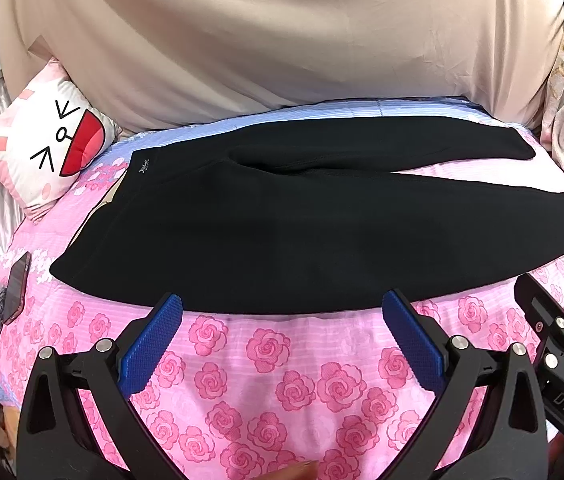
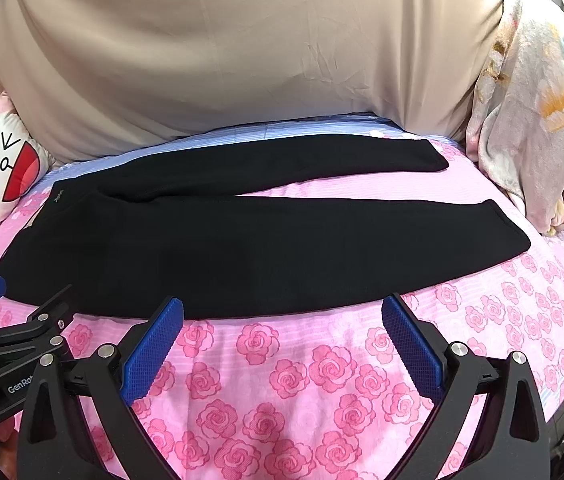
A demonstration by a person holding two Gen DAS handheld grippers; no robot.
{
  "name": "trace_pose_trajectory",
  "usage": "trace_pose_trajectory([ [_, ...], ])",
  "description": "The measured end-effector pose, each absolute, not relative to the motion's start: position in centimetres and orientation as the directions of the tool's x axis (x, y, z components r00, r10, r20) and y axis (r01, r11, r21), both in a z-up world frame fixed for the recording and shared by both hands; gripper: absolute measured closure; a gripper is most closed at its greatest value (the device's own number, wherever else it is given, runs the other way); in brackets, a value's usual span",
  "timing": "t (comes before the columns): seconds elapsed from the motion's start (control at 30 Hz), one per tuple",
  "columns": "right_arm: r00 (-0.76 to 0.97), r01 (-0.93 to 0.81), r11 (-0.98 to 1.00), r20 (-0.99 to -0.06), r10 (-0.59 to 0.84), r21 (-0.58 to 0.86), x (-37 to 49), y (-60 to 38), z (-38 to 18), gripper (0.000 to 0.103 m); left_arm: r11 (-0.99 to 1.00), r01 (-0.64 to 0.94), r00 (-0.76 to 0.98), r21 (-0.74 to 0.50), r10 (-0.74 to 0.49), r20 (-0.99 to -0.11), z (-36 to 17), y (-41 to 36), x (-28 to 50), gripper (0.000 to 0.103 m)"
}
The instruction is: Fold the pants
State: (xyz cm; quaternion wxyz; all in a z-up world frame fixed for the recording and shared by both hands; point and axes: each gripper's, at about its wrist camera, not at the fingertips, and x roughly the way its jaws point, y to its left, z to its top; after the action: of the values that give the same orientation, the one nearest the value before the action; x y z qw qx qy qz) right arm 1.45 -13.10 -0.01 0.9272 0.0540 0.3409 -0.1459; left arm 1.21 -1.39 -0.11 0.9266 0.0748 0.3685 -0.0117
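Bed (image 1: 282, 380): rose-print sheet carrying everything you work on.
Pants (image 1: 282, 240): black, flat on the bed, long axis running left to right across your view, waistband left, legs splayed right.
Left tongs (image 1: 282, 312): released, wide apart, just short of the near edge, nearer the waistband.
Right tongs (image 2: 282, 312): released, empty, nearer the leg ends; near leg lies straight ahead.
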Motion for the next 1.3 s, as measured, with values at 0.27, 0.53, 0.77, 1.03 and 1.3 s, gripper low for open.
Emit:
trace_pose_trajectory([
  [0.27,0.728,0.304,0.953,-0.645,-0.233,0.000,1.1,-13.0,0.2,0.005,0.988,0.078,0.730,0.131,0.033,-0.683,0.0,-1.4,0.8,0.005],
  [0.53,0.732,0.309,0.951,-0.638,-0.237,0.001,1.0,-13.3,0.4,0.005,0.988,0.081,0.731,0.134,0.033,-0.682,0.1,-1.5,0.7,0.005],
  [0.77,0.778,0.279,0.959,-0.598,-0.194,0.051,3.1,-19.9,1.5,0.005,0.992,0.107,0.736,0.067,-0.034,-0.676,0.9,0.3,3.0,0.005],
  [1.03,0.765,0.338,0.938,-0.603,-0.226,0.077,11.2,-35.6,2.0,0.005,0.994,0.092,0.782,0.057,-0.037,-0.623,1.3,2.3,7.8,0.005],
  [1.3,0.689,0.384,0.923,-0.671,-0.275,0.017,22.8,-47.9,0.4,0.007,0.999,0.011,0.800,0.037,0.013,-0.599,1.5,3.9,13.8,0.005],
])
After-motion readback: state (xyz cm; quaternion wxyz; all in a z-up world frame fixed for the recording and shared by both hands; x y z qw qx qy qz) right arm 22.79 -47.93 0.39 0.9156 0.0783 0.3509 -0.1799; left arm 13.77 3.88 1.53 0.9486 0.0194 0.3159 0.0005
